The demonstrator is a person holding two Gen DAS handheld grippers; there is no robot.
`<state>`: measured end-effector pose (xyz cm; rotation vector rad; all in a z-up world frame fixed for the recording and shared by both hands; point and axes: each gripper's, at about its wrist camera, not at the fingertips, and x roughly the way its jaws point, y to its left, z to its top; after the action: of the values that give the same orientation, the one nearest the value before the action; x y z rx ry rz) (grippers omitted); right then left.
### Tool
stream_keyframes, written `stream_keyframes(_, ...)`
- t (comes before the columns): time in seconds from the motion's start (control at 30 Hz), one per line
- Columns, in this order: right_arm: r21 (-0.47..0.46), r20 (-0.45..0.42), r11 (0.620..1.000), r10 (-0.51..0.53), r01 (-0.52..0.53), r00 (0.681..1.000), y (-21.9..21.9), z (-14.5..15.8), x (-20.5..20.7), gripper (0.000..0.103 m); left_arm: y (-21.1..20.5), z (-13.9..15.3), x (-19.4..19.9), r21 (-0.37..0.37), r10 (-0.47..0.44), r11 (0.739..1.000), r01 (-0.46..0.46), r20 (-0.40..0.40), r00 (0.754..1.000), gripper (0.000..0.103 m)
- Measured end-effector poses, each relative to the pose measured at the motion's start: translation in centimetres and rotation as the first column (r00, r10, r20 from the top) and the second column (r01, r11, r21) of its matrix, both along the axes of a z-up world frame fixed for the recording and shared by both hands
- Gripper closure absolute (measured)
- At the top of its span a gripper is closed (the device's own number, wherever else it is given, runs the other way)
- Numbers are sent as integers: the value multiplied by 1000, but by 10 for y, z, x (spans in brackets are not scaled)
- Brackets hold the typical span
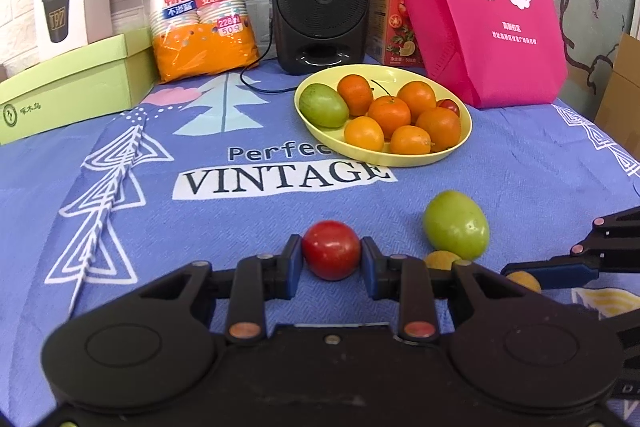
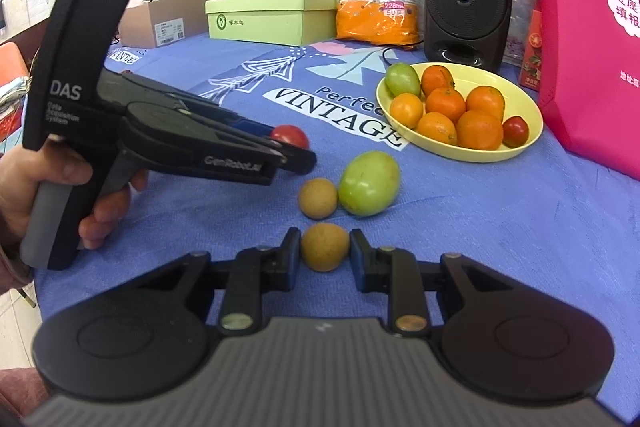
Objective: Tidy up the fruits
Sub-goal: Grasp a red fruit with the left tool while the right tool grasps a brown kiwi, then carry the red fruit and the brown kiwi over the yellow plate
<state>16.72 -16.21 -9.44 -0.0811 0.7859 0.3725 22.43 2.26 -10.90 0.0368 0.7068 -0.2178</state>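
The left tongs (image 1: 331,255) sit low and level, fingers (image 1: 292,259) closed against both sides of a red tomato (image 1: 331,254). The right tongs (image 2: 325,247) lie just beside them, fingers bracketing a small brown fruit (image 2: 325,246). A bare hand (image 2: 24,187) grips the left handle.

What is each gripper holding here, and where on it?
The left gripper pinches the red tomato across its middle. The right gripper brackets a small brown fruit at its sides; a firm hold cannot be told.
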Motion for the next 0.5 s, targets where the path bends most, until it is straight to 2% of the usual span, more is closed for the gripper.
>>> stream_keyframes(0.3, -18, 30, 999, -35, 36, 999, -14, 10, -2, 78, 2, 18, -8, -6, -7, 1000, 8, 31, 999, 73)
stream_keyframes(0.5, -43, 71, 998, -45, 48, 996, -22, 23, 8, 78, -5, 37, 1, 20, -37, 999, 36, 63, 997, 73)
